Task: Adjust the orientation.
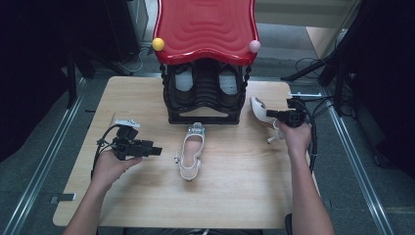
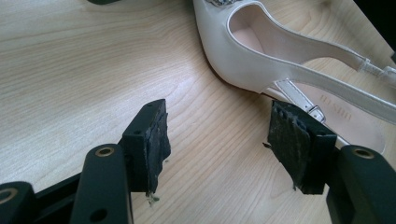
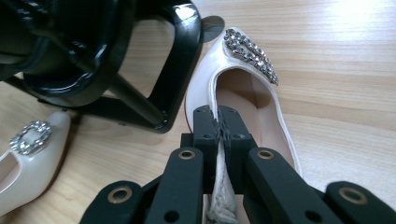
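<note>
A white slingback heel [image 1: 191, 152] [image 2: 280, 60] with a jewelled buckle lies in the middle of the wooden table [image 1: 147, 196], toe toward the rack. My left gripper [image 1: 155, 151] [image 2: 219, 140] stands open just left of it, jaws pointing at its heel end and nothing between the pads. A second white heel [image 1: 258, 108] [image 3: 243, 88], with a rhinestone ornament on the toe, is at the right beside the rack. My right gripper [image 1: 272, 114] [image 3: 217, 128] is shut on that shoe's side rim. The first shoe [image 3: 28, 149] also shows at the lower left of the right gripper view.
A black shoe rack [image 1: 203, 95] [image 3: 93, 46] with a red wavy top [image 1: 205, 27] stands at the table's far middle, with shoes inside it [image 1: 183, 81]. A yellow ball [image 1: 158, 44] and a pink ball [image 1: 254, 46] sit at its corners. Metal rails [image 1: 44, 161] flank the table.
</note>
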Demonstrator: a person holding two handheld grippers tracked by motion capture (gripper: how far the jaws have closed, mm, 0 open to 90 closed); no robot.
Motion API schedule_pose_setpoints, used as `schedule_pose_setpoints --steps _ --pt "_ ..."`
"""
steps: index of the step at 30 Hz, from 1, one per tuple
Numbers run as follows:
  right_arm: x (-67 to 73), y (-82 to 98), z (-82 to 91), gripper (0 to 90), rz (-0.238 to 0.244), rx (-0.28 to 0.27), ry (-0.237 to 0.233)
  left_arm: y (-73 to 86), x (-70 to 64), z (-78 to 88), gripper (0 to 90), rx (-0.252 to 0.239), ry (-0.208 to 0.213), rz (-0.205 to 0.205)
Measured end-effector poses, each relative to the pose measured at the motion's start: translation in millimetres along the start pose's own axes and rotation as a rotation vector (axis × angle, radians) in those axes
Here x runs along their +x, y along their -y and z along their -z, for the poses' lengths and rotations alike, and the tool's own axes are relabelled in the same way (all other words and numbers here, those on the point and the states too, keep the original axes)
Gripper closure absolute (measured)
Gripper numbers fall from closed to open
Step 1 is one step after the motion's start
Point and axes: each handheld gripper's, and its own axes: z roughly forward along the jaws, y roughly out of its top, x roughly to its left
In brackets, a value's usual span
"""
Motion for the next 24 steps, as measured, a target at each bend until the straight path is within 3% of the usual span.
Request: schedule_pose_setpoints --steps 13,24 --pt "13.8 11.5 23.9 88.3 0.008 -0.006 -0.027 -13.1 -3.3 -10.7 37.6 0.017 0.009 -0.024" --pt "28.7 25.1 37.4 88.3 0.032 0.01 -0.038 -22.5 2.8 -17.5 37.7 0.026 0.023 -0.02"
